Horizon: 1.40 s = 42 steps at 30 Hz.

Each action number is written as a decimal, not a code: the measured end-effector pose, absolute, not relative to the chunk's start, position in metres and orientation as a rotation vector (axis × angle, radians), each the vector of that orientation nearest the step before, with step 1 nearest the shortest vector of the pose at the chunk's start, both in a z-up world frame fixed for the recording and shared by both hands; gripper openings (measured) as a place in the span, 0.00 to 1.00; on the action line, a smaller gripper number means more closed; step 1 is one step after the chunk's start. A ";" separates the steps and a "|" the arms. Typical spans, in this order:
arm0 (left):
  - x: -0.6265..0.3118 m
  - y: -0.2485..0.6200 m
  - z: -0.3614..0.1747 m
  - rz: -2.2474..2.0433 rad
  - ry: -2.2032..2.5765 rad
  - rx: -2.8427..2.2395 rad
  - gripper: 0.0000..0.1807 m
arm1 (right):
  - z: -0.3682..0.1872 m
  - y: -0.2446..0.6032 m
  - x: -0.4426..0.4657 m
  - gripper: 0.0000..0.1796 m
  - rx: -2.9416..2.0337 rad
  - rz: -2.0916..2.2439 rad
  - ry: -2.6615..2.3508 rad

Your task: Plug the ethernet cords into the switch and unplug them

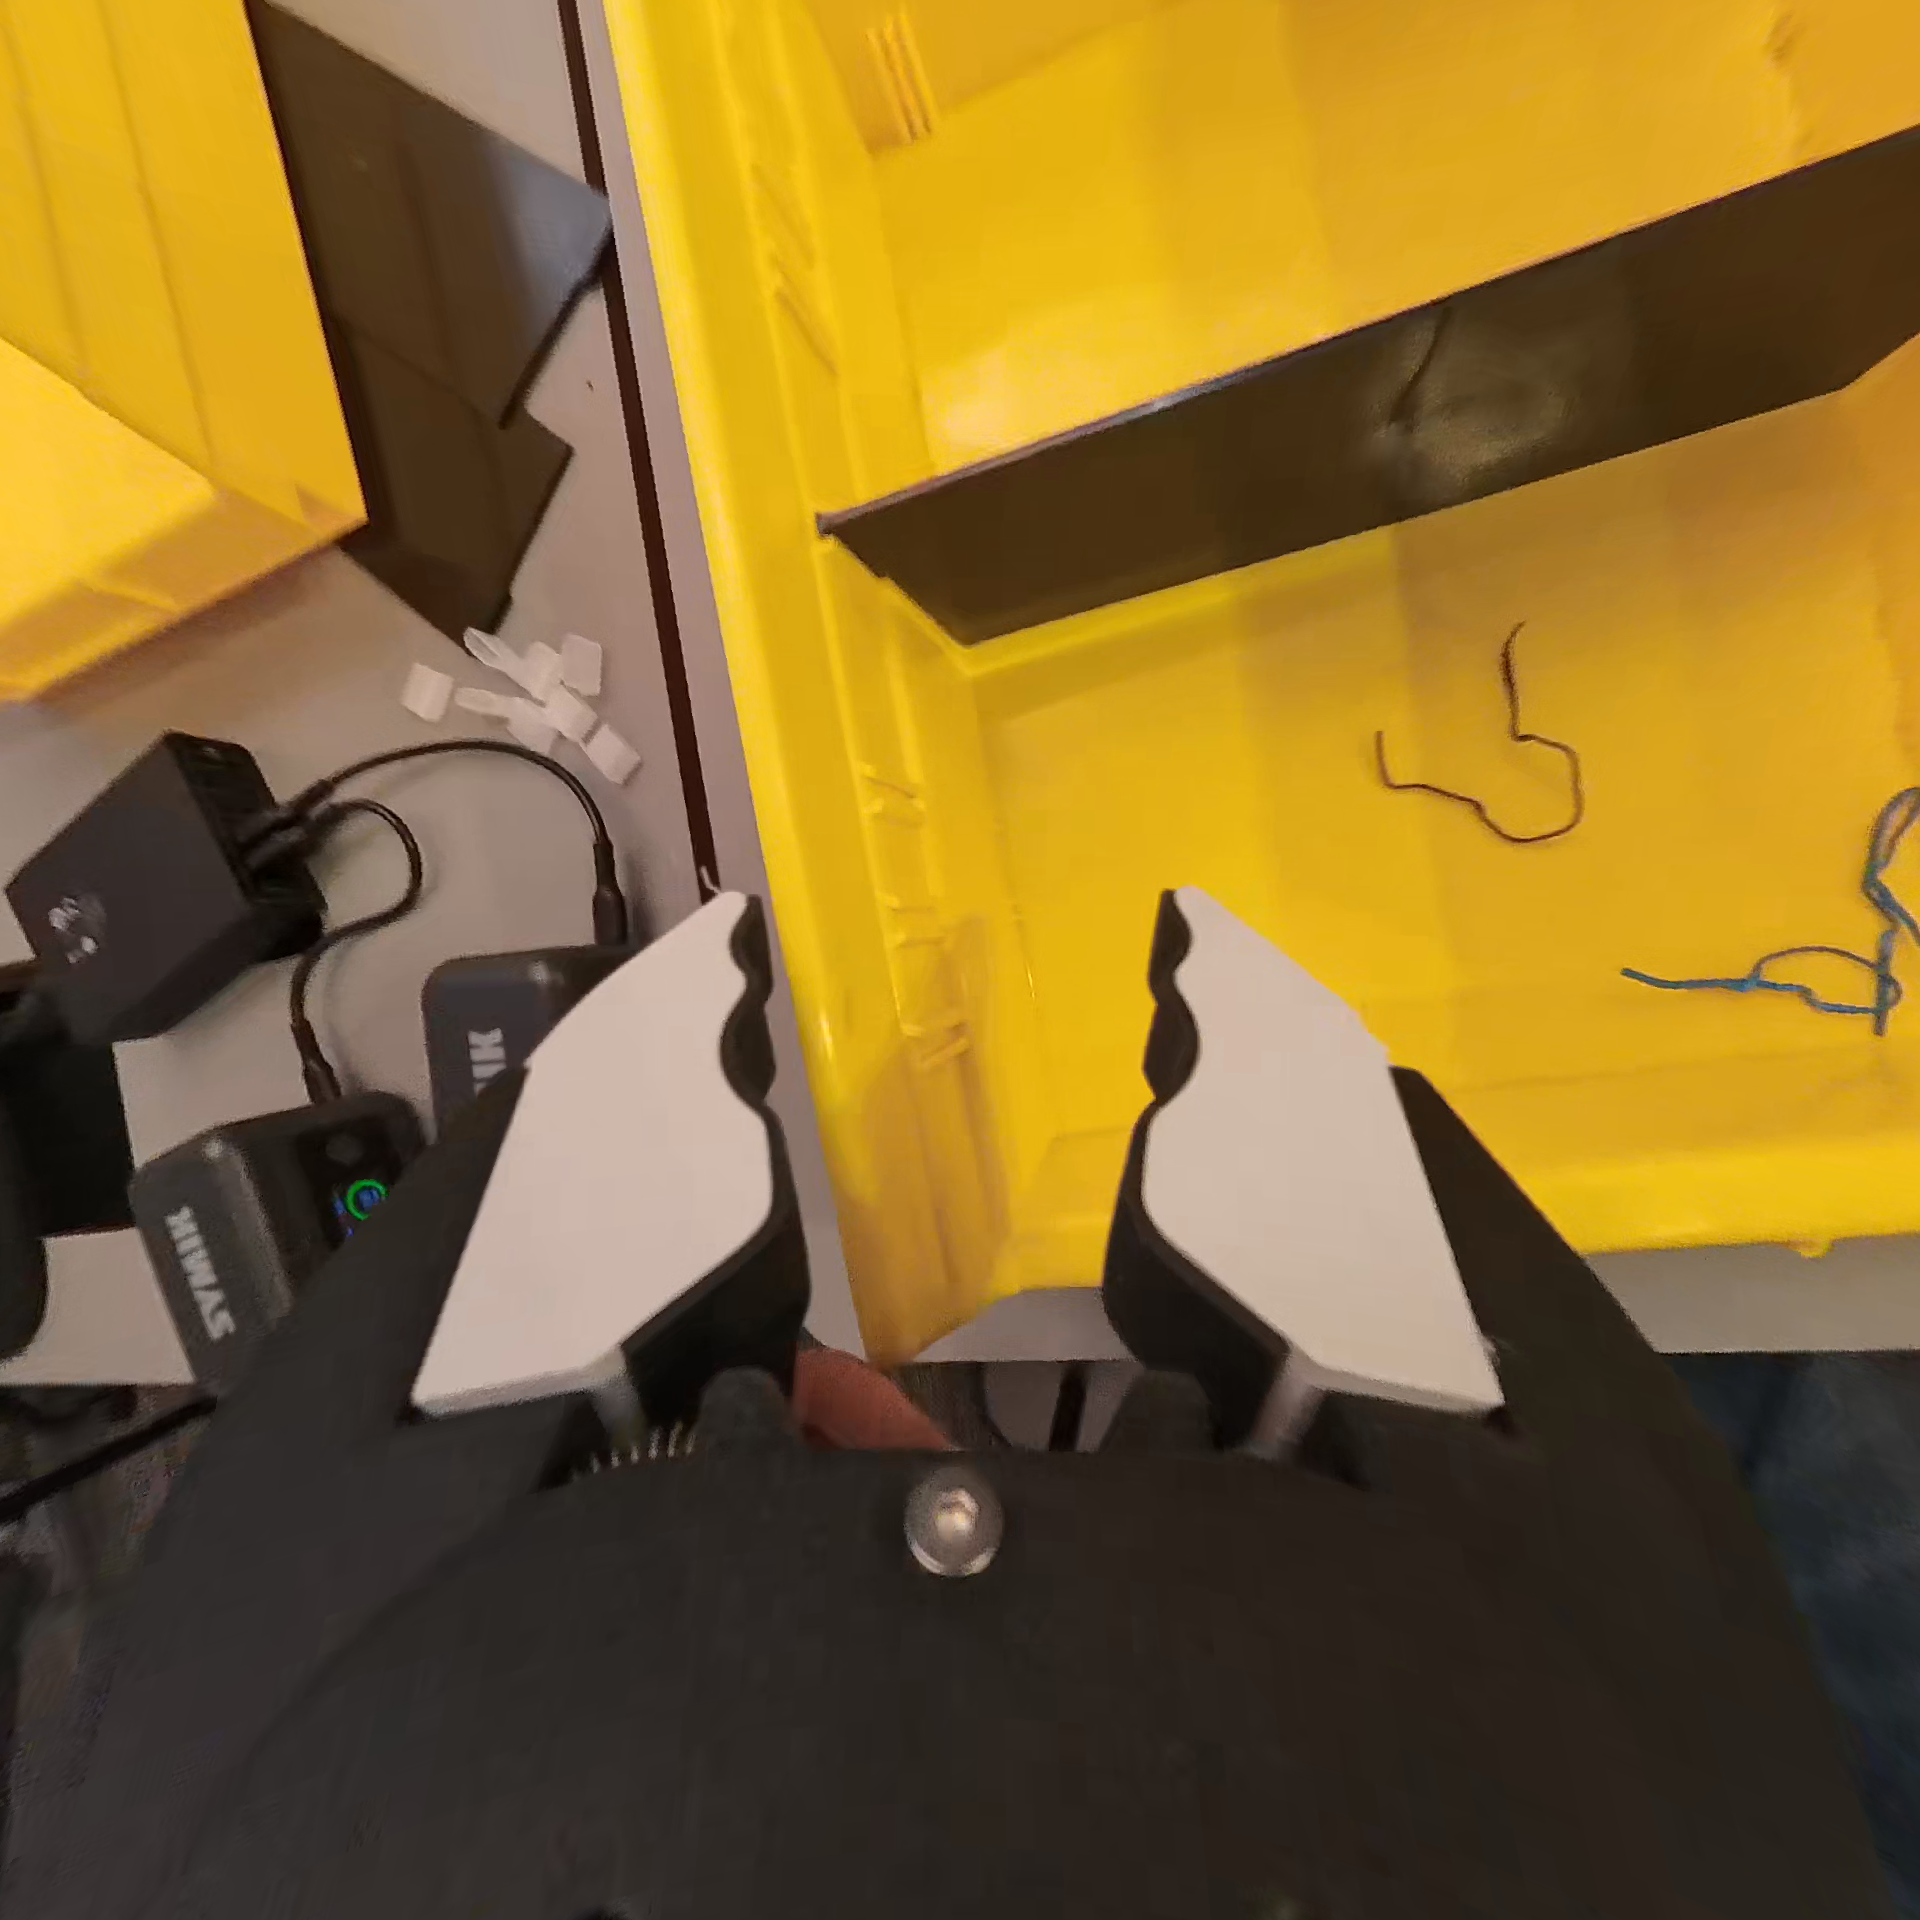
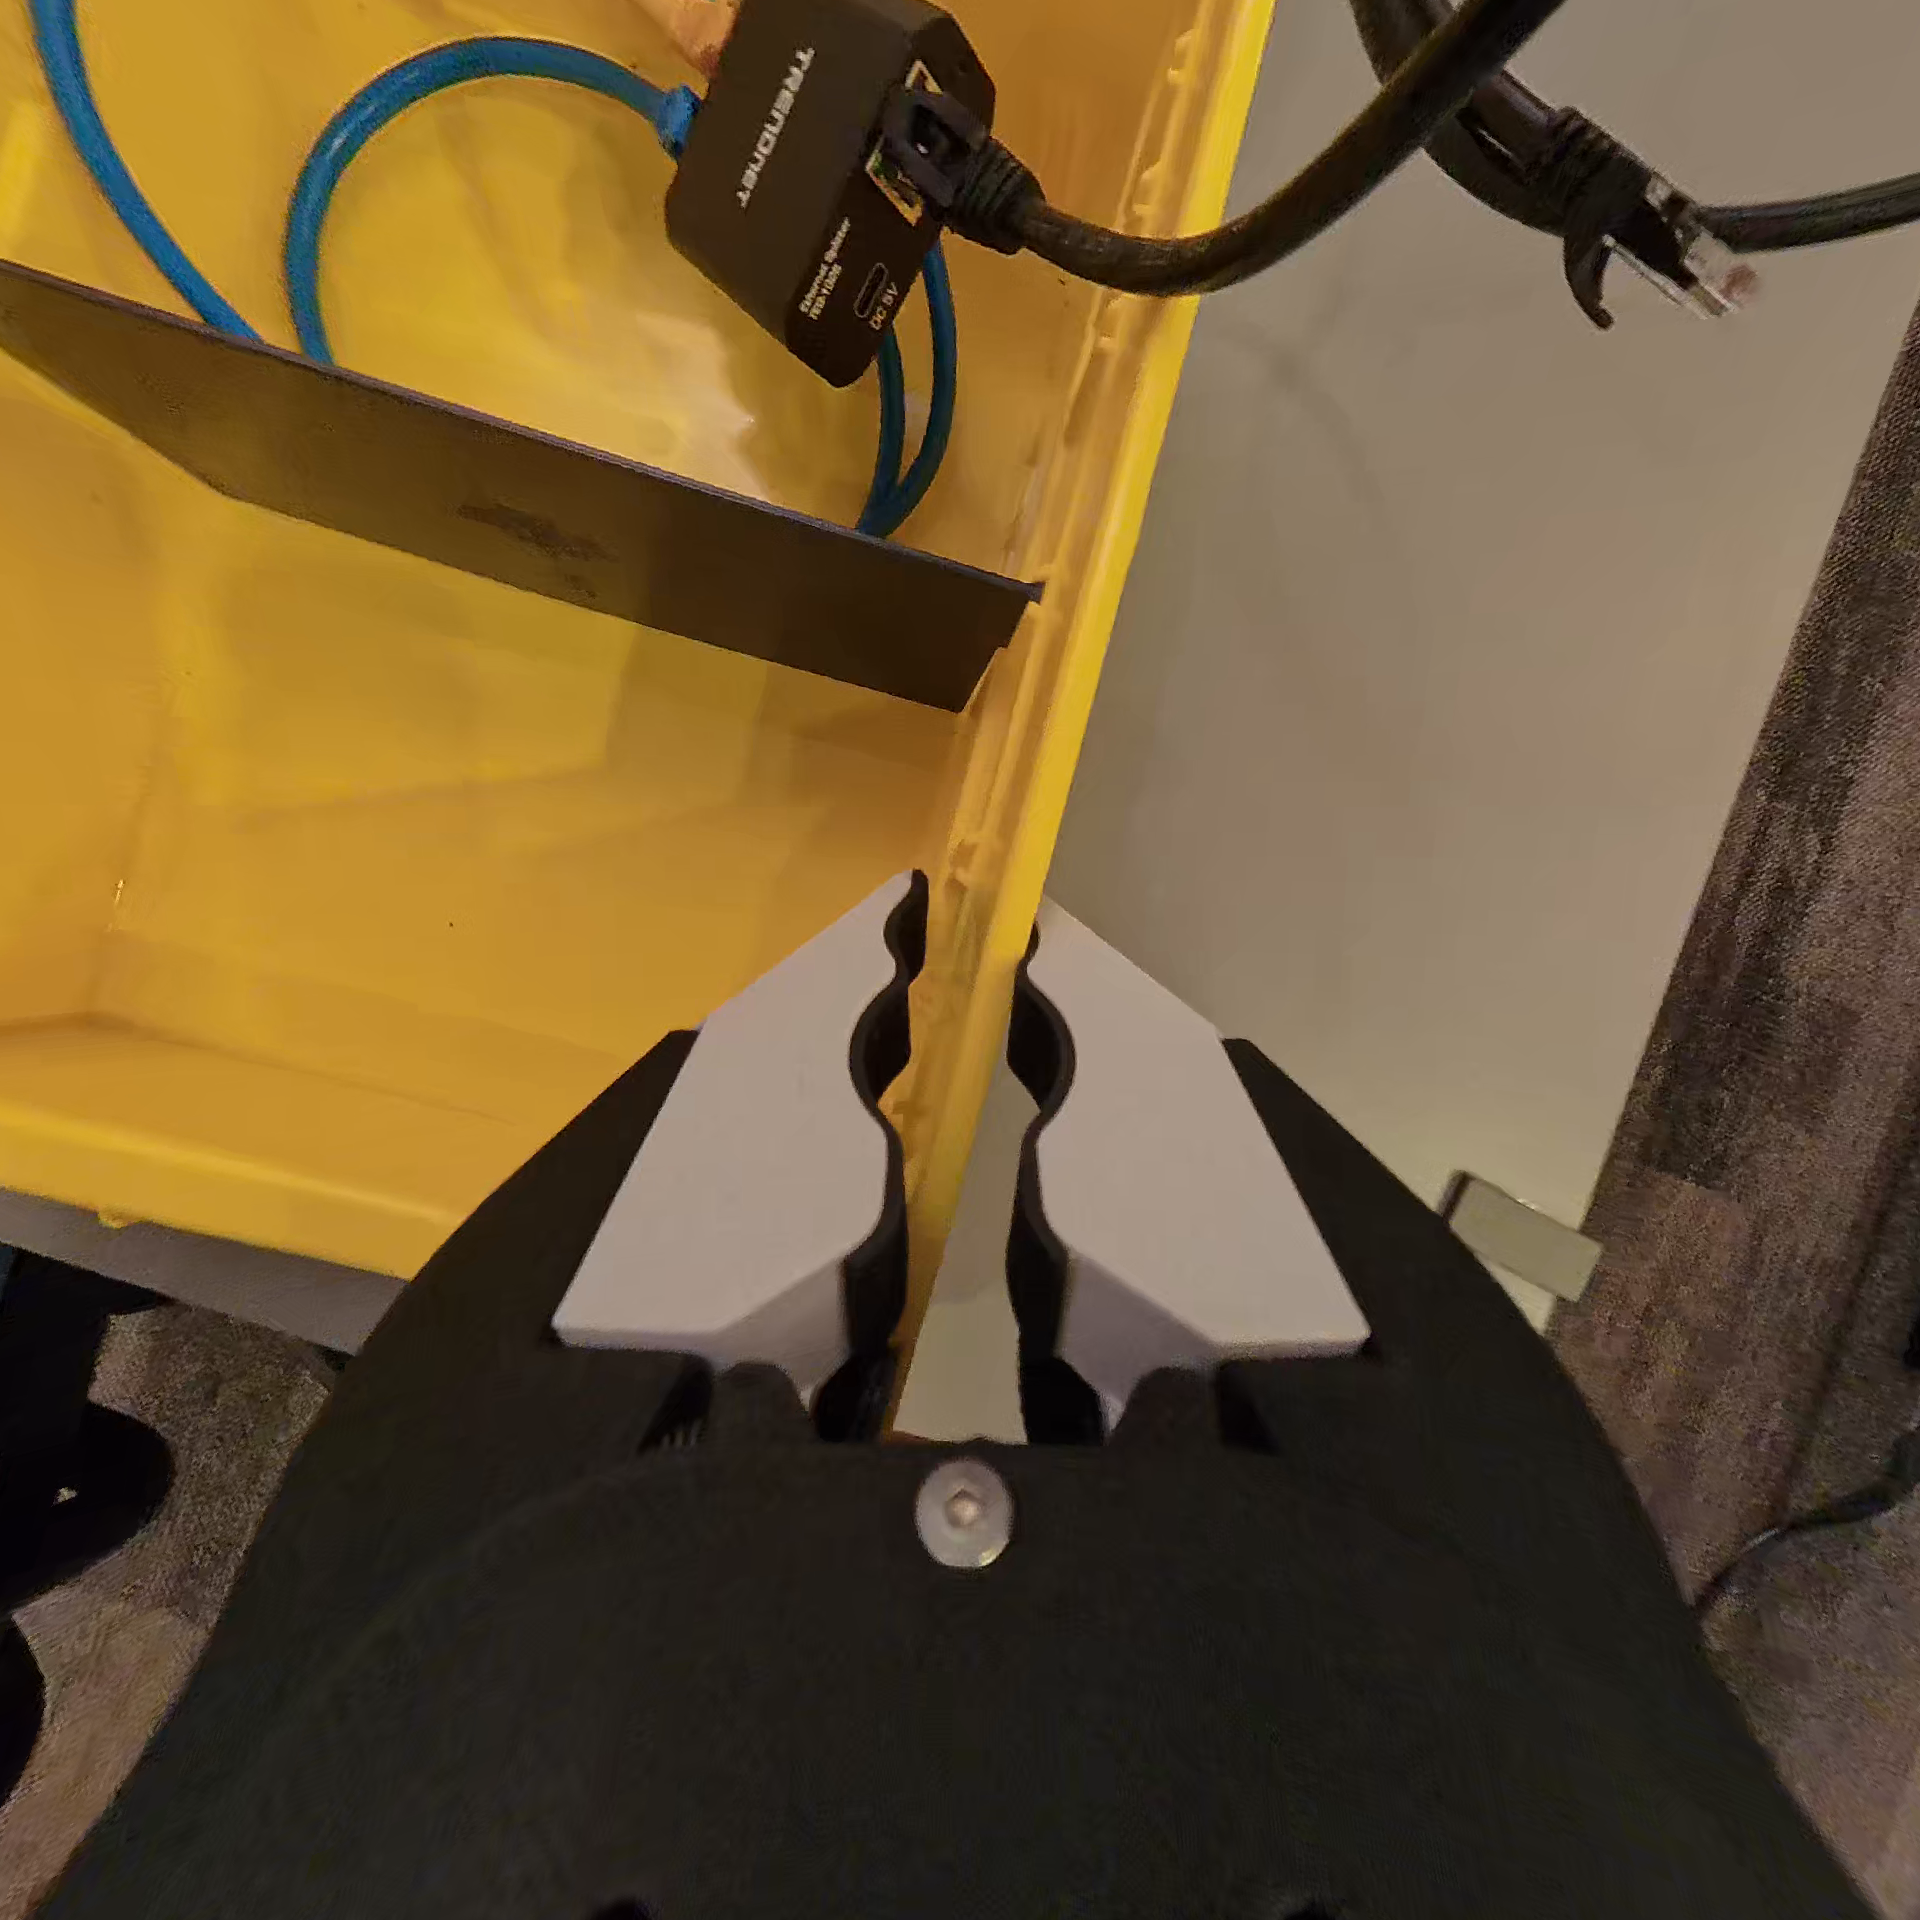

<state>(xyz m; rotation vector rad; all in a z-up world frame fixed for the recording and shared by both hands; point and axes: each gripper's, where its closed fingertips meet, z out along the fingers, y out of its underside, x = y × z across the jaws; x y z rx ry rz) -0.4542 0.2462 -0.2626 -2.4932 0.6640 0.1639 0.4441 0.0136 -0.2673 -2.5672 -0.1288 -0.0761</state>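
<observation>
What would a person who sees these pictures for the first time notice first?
The big yellow bin fills both views, split by a black divider. In its far compartment, in the right wrist view, lies a small black switch with a blue cord on one side and a black cord plugged into the other, which runs out over the bin wall. The right tool straddles the bin's right wall, and the left tool hangs open over its left wall.

blue cord (image 2: 312,208) cut off, divider (image 2: 499,520) hiding its loop
</observation>
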 end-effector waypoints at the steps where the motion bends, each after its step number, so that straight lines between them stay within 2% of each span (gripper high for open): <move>1: -0.458 0.246 -0.268 0.177 0.654 -2.520 0.35 | -0.267 0.012 0.439 0.06 -2.557 -0.069 -0.114; 3: -0.465 0.248 -0.277 0.200 0.633 -2.544 0.27 | -0.266 0.012 0.425 0.09 -2.523 -0.010 -0.084; 5: -0.471 0.251 -0.280 0.190 0.602 -2.535 0.12 | -0.266 0.012 0.410 0.12 -2.488 0.053 -0.100; 8: -0.458 0.254 -0.277 -0.042 0.538 -2.492 0.03 | -0.264 0.016 0.385 0.19 -2.429 0.149 -0.128; 12: -0.454 0.255 -0.274 -0.125 0.482 -2.451 0.02 | -0.263 0.031 0.359 0.28 -2.359 0.184 -0.184; 18: -0.442 0.255 -0.254 -0.192 0.417 -2.362 0.03 | -0.263 0.057 0.324 0.25 -2.337 0.207 -0.217; 30: -0.459 0.235 -0.207 -0.262 0.234 -2.152 0.03 | -0.263 0.114 0.185 0.43 -2.263 0.411 -0.404; 42: -0.479 0.199 -0.165 -0.288 0.154 -2.001 0.03 | -0.270 0.163 0.045 0.49 -2.212 0.465 -0.696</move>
